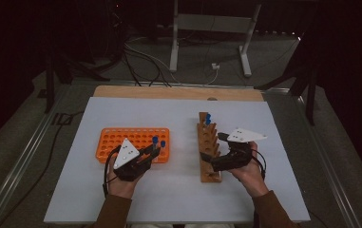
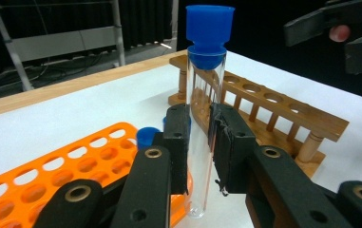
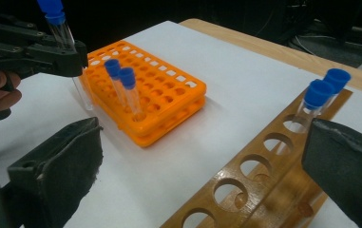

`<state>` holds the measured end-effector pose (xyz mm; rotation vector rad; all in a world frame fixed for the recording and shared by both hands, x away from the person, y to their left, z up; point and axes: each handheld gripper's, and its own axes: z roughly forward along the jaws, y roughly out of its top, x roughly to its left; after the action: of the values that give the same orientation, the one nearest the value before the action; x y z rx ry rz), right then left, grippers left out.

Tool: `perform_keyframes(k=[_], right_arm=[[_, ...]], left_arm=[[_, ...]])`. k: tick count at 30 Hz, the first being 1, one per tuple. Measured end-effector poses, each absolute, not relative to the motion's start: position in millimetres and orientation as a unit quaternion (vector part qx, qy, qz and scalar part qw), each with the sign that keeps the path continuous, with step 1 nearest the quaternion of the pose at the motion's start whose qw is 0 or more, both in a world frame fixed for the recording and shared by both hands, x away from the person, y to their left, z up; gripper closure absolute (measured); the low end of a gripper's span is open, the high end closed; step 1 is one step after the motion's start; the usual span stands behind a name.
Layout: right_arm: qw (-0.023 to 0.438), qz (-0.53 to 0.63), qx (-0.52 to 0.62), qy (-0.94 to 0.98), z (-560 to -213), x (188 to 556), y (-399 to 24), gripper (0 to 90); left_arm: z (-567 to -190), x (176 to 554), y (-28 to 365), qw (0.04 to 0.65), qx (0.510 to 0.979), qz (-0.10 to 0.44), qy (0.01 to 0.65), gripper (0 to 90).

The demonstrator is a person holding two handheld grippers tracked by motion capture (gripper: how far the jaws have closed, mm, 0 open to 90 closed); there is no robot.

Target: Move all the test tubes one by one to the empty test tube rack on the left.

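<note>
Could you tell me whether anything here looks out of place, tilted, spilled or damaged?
Nothing stands out. The left gripper holds a capped test tube upright, two tubes stand in the orange rack, two in the wooden rack, and nothing is spilled.

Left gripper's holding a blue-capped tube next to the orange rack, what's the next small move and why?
Probably carry the tube over an empty hole of the orange rack and lower it in. The left gripper is shut on the clear tube, held upright just off the rack's edge, two capped tubes already stand there, and the right gripper hangs open over the wooden rack.
</note>
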<state>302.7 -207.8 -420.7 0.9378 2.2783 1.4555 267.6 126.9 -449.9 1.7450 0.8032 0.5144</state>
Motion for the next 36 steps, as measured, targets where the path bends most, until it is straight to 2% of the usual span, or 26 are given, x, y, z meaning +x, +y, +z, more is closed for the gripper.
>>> perform_keyframes(k=[22, 36], right_arm=[[0.144, 0.515, 0.331, 0.777, -418, 302, -217, 0.0], [0.142, 0.516, 0.332, 0.777, -418, 303, -218, 0.0]], left_arm=[[-467, 284, 141, 0.525, 0.714, 0.268, 0.378, 77.7], [-488, 296, 139, 0.504, 0.726, 0.251, 0.395, 77.7]])
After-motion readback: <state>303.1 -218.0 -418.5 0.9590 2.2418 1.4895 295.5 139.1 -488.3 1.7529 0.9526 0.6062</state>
